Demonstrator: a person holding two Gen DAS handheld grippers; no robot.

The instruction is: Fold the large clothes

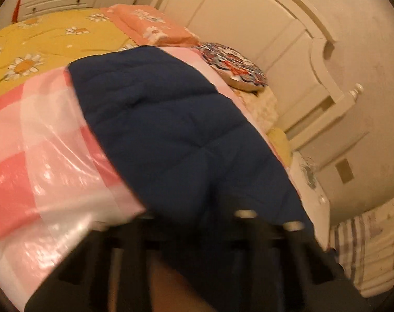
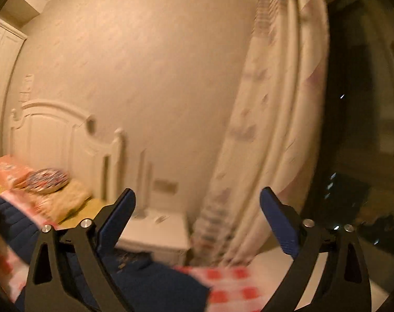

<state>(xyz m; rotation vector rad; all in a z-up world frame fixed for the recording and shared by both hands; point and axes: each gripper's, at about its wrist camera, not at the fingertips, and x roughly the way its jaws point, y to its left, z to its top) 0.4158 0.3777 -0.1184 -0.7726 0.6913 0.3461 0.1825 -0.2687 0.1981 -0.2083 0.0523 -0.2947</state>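
Note:
A navy quilted jacket [image 1: 165, 119] lies spread on a pink-and-white checked plastic sheet [image 1: 40, 156] on the bed. My left gripper [image 1: 210, 221] is low at the jacket's near edge. The navy cloth drapes over its fingers, so they are hidden and it looks shut on the jacket. My right gripper [image 2: 197, 208] is open and empty, raised above the bed and pointing at the wall. The jacket [image 2: 155, 280] and checked sheet [image 2: 230, 286] show blurred below it.
A yellow daisy bedspread [image 1: 40, 41] and orange pillow [image 1: 150, 26] lie beyond. A patterned round cushion [image 1: 236, 65] sits by the white headboard [image 1: 262, 31]. A white nightstand [image 2: 155, 231] and curtain [image 2: 269, 130] stand at the right of the bed.

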